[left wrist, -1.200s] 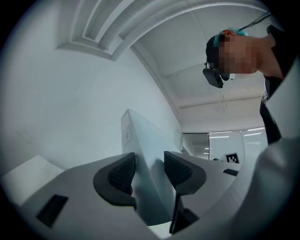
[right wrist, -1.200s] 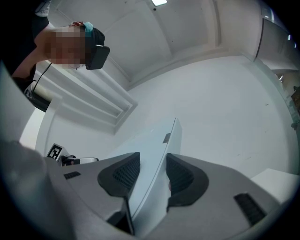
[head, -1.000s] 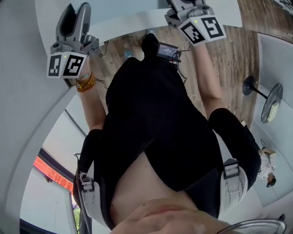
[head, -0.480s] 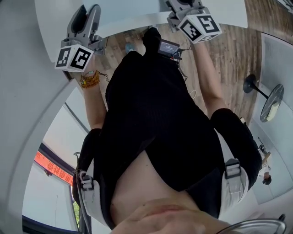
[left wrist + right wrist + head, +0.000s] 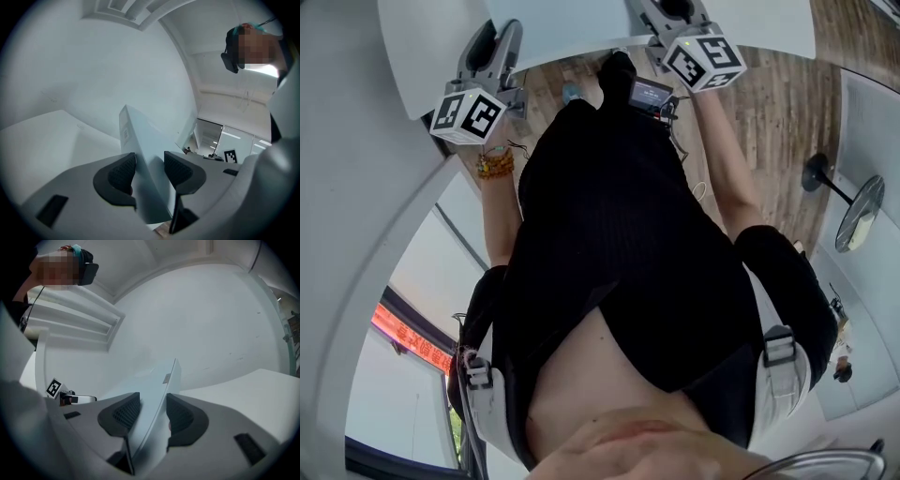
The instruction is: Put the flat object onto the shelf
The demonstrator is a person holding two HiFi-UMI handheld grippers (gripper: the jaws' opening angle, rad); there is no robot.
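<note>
The flat object is a thin pale white board (image 5: 581, 23), held by both grippers at the top of the head view. My left gripper (image 5: 492, 42) grips its left end and my right gripper (image 5: 667, 11) its right end. In the left gripper view the board (image 5: 140, 136) stands on edge between the dark ribbed pads (image 5: 123, 171), and the left gripper (image 5: 149, 161) is shut on it. Likewise, the board (image 5: 157, 380) runs out between the pads (image 5: 180, 413) in the right gripper view, with the right gripper (image 5: 152, 409) shut on it.
A person in a black top (image 5: 619, 244) fills the middle of the head view, over a wooden floor (image 5: 769, 103). A round-based stand (image 5: 853, 211) is at the right. White slatted ledges (image 5: 75, 319) and a white curved surface (image 5: 262, 385) lie beyond the board.
Both grippers have come down with the board still held. In the head view the left gripper's marker cube has drifted right and more of the board shows.
</note>
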